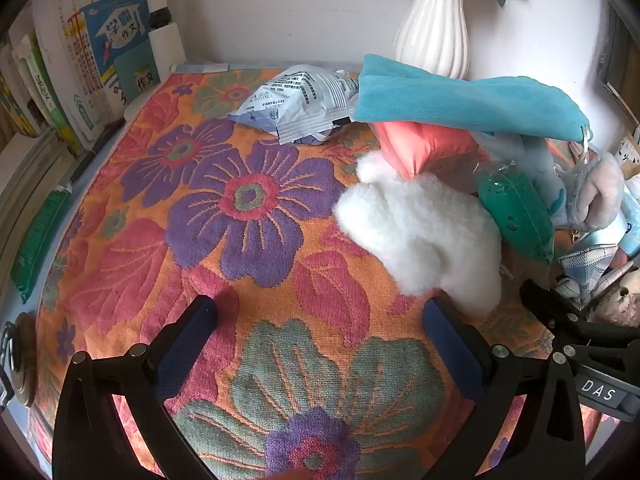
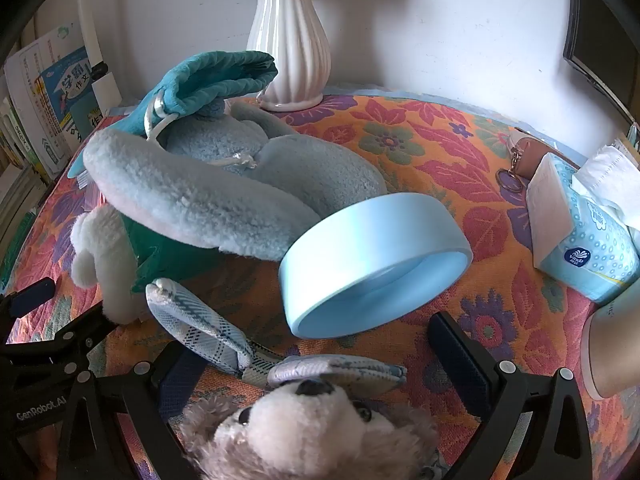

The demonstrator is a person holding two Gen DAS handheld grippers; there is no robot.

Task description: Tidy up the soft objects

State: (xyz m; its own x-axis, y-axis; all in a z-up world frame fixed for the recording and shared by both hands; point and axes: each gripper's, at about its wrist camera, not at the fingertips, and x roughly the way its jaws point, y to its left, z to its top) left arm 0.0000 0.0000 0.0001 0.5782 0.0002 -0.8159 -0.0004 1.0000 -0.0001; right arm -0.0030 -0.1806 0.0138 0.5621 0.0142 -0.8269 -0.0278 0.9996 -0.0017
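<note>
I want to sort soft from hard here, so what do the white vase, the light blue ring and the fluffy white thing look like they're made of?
White vase: looks like glazed ceramic, ribbed and glossy.
Light blue ring: probably smooth plastic, with a satin sheen and a rigid edge.
Fluffy white thing: plush fleece, with a fuzzy pile and a soft outline.

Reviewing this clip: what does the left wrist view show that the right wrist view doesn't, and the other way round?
Only the left wrist view shows the white printed packet and the pink cushion, and the left claw open over bare flowered cloth.

Only the right wrist view shows the light blue round tub tipped on its side, the tissue pack, the brown pouch with a key ring, and the right claw open around a teddy bear's head.

Both show the white vase, teal cloth, books and fluffy white toy.
</note>
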